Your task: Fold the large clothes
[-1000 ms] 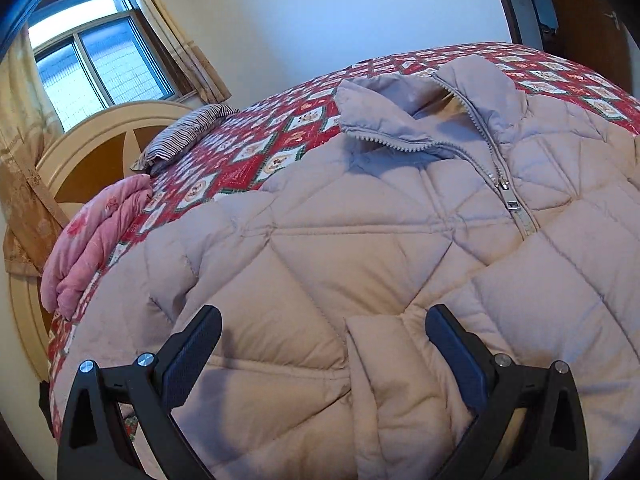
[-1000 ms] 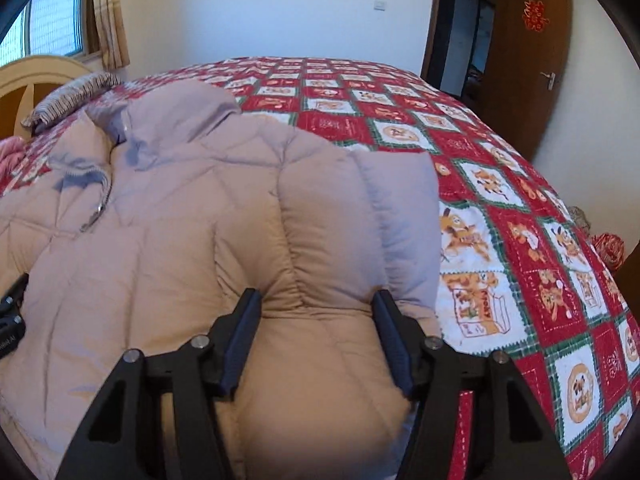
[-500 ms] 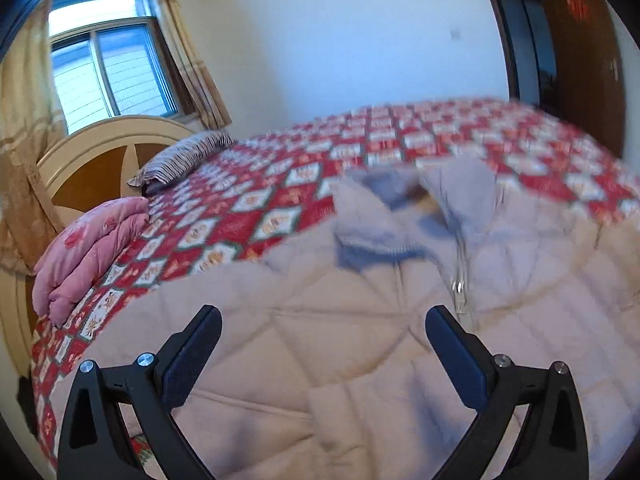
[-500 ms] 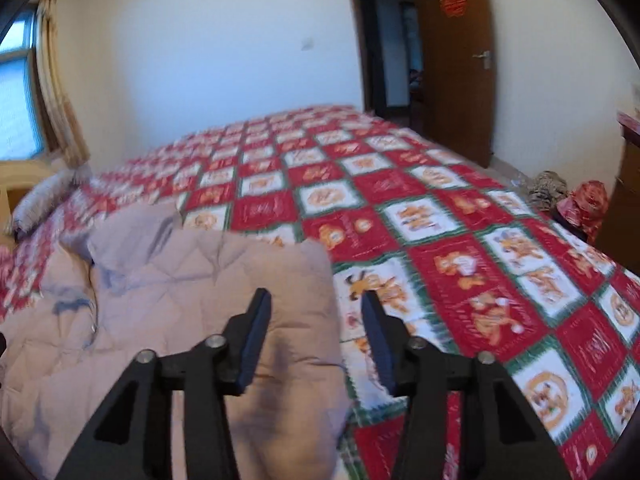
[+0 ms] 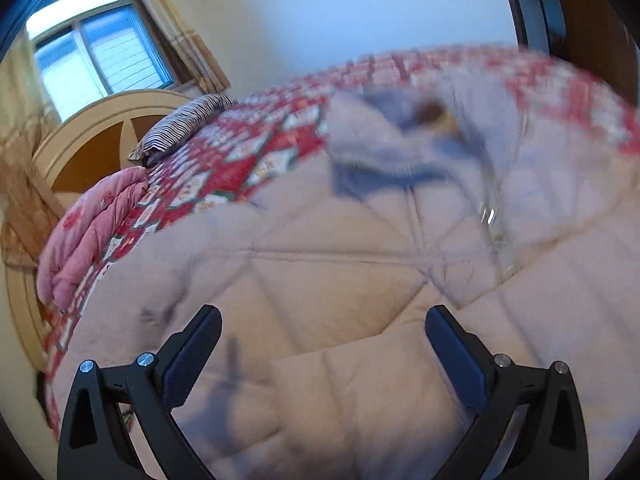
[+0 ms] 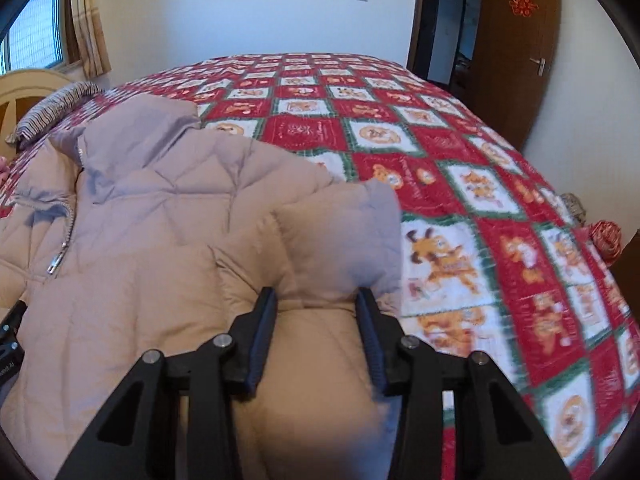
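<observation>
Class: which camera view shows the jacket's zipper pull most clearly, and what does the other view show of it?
The right wrist view: the zipper pull is sharp, hanging below the collar of the puffer jacket. The left wrist view shows the zipper pull only as a motion-blurred glint.

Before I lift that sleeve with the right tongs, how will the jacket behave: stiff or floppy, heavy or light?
Probably floppy: the jacket is puffy quilted fabric that already bends softly where the sleeve bunches between the closing right tongs. Likely light for its bulk, judging by the airy padding. The smooth shell may slip, so grip deep; the body will likely drag over the bedspread.
</observation>
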A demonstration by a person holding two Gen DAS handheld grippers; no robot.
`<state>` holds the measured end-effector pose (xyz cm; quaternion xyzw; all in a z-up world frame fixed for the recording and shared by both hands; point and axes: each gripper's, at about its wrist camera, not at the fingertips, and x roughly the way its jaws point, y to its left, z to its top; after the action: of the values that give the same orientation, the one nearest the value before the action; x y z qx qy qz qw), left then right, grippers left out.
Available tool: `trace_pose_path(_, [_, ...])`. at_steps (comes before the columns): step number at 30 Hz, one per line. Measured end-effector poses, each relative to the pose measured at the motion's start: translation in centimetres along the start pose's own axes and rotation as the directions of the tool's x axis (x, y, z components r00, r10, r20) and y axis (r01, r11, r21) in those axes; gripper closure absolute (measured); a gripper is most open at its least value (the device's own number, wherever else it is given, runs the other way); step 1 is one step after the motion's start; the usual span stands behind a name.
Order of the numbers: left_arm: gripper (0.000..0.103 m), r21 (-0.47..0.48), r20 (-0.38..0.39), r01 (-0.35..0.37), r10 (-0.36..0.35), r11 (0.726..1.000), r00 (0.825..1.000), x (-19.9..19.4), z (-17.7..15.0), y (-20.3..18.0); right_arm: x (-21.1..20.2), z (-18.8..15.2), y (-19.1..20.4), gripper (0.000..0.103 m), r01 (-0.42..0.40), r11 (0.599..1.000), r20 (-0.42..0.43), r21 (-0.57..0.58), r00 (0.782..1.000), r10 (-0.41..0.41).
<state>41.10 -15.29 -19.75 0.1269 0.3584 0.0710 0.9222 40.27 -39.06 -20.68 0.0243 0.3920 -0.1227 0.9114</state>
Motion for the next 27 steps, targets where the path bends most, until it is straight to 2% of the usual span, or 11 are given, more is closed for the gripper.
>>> trace_pose_path(1, [0.001, -0.013, 0.028, 0.019, -0.018, 1.0, 0.999, -1.1, 0.0, 0.5, -1.1, 0.2, -0.2, 0.056, -0.017, 1.0, 0.017, 0.021, 1.0, 0.016])
trace_pose_path(3, [0.001, -0.014, 0.074, 0.05, -0.049, 0.999, 0.996, -3.1, -0.2, 1.0, -4.9, -0.3, -0.4, 0.033, -0.08, 0.995, 0.085, 0.061, 0.994, 0.074])
trace_pose_path(5, [0.001, 0.013, 0.069, 0.056, -0.057, 0.998, 0.996, -3.1, -0.7, 0.2, -6.9, -1.0, 0.8, 0.028, -0.112, 0.993, 0.114, 0.043, 0.988, 0.106])
trace_pose_path(8, [0.001, 0.098, 0.0, -0.001, 0.001, 0.995, 1.0, -0.6, -2.3, -2.2, -6.9, -2.4, 4.2, 0.029, -0.15, 0.988, 0.079, -0.049, 0.985, 0.153])
trace_pose_path(9, [0.001, 0.104, -0.014, 0.005, -0.004, 0.995, 1.0, -0.1, -2.7, -2.5, -6.0, -3.1, 5.6, 0.029, -0.156, 0.984, 0.045, -0.089, 0.986, 0.161])
trace_pose_path(12, [0.001, 0.098, -0.02, 0.027, -0.025, 0.995, 0.999, 0.5, -2.9, -2.5, -3.1, -4.8, 7.3, 0.029, -0.114, 0.983, -0.01, -0.144, 0.993, 0.114])
trace_pose_path(19, [0.001, 0.083, -0.046, 0.049, -0.045, 0.995, 0.998, 1.3, -3.2, -2.5, -2.1, -5.5, 8.3, 0.027, -0.073, 0.982, -0.017, -0.172, 0.997, 0.071])
trace_pose_path(27, [0.001, 0.069, -0.063, 0.082, -0.078, 0.994, 0.995, 1.5, -3.1, -2.3, -1.6, -5.5, 8.1, 0.027, -0.063, 0.983, -0.021, -0.171, 0.998, 0.06])
